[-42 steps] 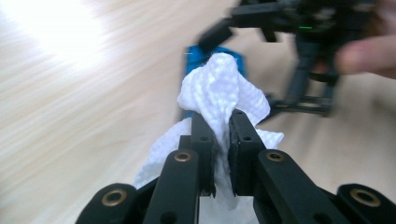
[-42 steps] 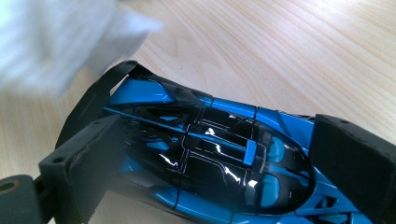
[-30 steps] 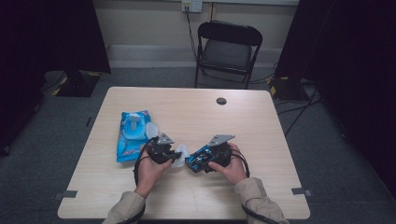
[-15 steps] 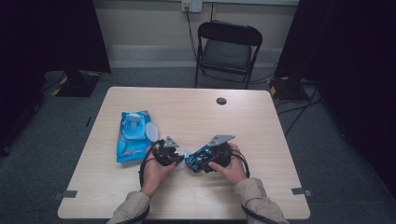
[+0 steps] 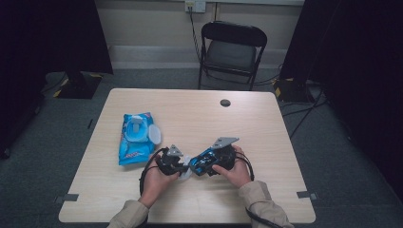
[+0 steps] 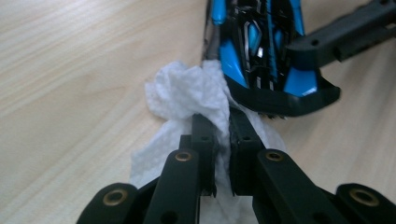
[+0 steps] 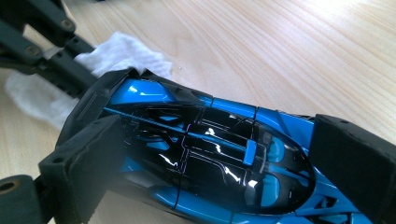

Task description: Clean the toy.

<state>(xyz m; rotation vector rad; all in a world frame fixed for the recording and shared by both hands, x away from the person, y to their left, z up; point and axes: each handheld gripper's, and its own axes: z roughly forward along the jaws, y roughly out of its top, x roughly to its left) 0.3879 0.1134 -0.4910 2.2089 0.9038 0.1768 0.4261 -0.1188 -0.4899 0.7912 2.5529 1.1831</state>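
On the table [image 5: 266, 142], near the person's edge, both hands are working close together; the wipes pack [image 5: 135, 137] is lying to the left w/ its lid flipped open, and a small dark disc [image 5: 225, 102] is sitting well apart near the far edge.

Right gripper [image 5: 209, 159] is gripping the blue-and-black toy car [image 7: 210, 154] across its body, jaws pressing on both flanks, car hovering just over or on the tabletop; can't tell which.

Left gripper [image 5: 177, 164] is pinching a crumpled white wipe [image 6: 187, 93], jaws nearly pressed together w/ only the tissue between them. Wipe is touching the car's dark end edge [image 6: 280, 100]; front or rear, can't tell.

Step in hand, by my reading: wiping the car down, starting at that end.

How to do it well:
- Right hand should be keeping the car steady & clamped at the flanks; body is glossy, so a slipping grip looks likely if the left pushes hard.
- Left should be dragging the wipe along the shell w/ light pressure, tissue leading, not the bare jaw tips, which could be scratching the paint.
- Wipe is bunching; a flatter fold would be covering more surface.
- Rotate the car w/ the right rather than reaching around w/ the left.
- Thin fins & edge trim: go gently.
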